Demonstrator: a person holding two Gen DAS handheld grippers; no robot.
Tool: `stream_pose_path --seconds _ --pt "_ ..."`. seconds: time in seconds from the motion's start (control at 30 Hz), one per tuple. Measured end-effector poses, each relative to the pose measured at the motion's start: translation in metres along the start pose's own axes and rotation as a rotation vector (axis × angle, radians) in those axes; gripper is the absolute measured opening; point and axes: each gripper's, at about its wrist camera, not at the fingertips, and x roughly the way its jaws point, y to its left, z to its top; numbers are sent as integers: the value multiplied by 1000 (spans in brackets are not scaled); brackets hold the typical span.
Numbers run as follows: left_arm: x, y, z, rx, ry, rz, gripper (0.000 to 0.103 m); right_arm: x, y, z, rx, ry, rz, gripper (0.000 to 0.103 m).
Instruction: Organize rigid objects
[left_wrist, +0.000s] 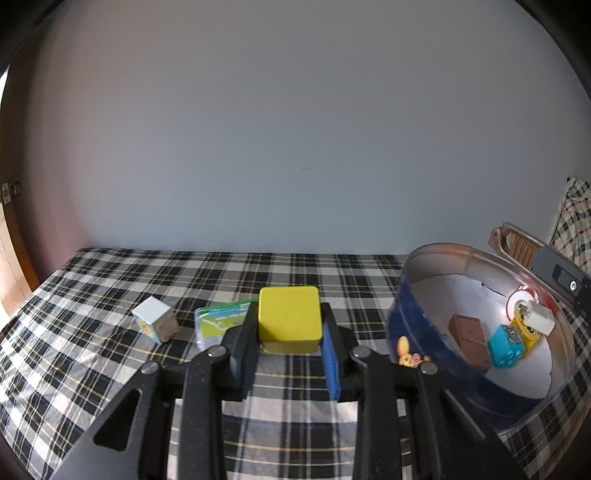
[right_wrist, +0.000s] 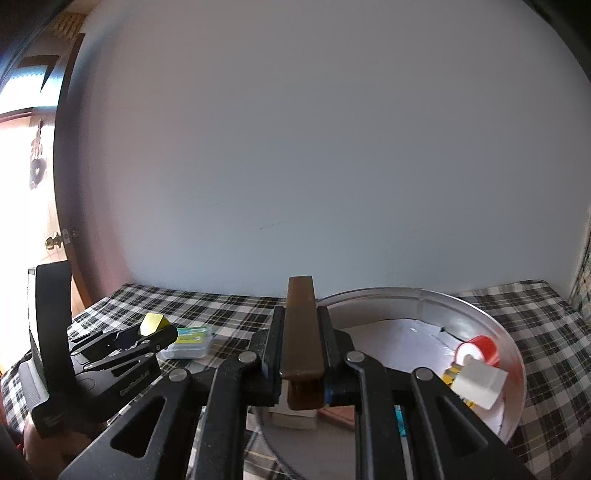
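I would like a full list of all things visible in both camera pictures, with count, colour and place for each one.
yellow box: 1, yellow, between the left gripper's fingers
brown bar: 1, dark brown, between the right gripper's fingers, over the tin
round tin: 1, blue outside, silver inside, on the bed at the right
brown block: 1, brown, inside the tin
toy bricks: 2, turquoise and yellow, inside the tin
white adapter: 1, white, inside the tin
tape roll: 1, red and white, inside the tin
small carton: 1, white and brown, on the bed, left
clear case: 1, green label, on the bed
checked sheet: 1, black and white, over the bed
left gripper: 1, black
right gripper: 1, black
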Motion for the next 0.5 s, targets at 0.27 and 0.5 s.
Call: stream_pose_path --seconds 0.27,0.5 --pt "2 -18 5 12 -11 -18 29 0 -19 3 18 -6 -36 17" --pt "2 -27 9 11 -23 -24 29 -2 -29 5 26 -14 -61 17"
